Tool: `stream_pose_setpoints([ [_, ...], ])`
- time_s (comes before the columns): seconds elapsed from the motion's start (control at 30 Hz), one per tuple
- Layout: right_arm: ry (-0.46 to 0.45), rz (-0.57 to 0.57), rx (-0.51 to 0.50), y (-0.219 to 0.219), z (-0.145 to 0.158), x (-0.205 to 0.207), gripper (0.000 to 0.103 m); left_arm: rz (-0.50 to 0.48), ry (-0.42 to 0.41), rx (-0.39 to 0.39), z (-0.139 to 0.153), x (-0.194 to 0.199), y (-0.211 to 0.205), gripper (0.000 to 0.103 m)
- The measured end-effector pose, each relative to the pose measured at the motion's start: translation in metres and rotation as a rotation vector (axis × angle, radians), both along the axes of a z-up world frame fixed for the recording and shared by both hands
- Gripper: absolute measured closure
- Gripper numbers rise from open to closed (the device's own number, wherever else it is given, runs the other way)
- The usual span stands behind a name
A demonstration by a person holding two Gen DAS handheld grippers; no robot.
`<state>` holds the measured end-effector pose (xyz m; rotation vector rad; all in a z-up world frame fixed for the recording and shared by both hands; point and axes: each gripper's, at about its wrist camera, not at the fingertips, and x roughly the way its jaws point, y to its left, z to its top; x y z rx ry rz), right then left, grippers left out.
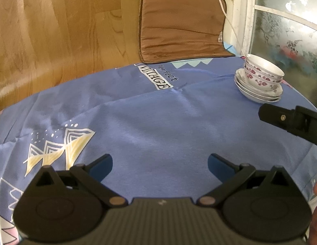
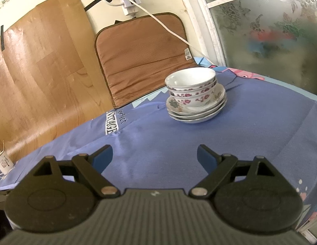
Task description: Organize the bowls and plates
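Bowls (image 2: 191,87) nested on plates (image 2: 197,112) at twelve o'clock (stacked, apparently to save room); right gripper (image 2: 154,159) and left gripper (image 1: 159,168) held spread, empty.

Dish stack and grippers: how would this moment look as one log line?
left gripper: open, empty | right gripper: open, empty | bowls nested on stacked plates | tablecloth

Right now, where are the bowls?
The bowls sit nested atop the stacked plates, far right on the blue tablecloth, near the brown cushion and frosted window.
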<state>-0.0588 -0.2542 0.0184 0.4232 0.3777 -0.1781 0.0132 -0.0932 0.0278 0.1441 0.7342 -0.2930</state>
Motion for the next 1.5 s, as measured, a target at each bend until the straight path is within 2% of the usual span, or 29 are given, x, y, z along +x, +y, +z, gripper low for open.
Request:
stream_pose_setpoints([
  [0.63,0.006,-0.02,0.047,-0.011,-0.006,-0.002,0.011,-0.043,-0.001,0.041,-0.004,-0.005,-0.016,0.0],
  [1.5,0.008,-0.017,0.028,-0.005,-0.003,-0.003,0.011,-0.026,0.001,0.016,-0.003,-0.004,-0.006,0.0],
])
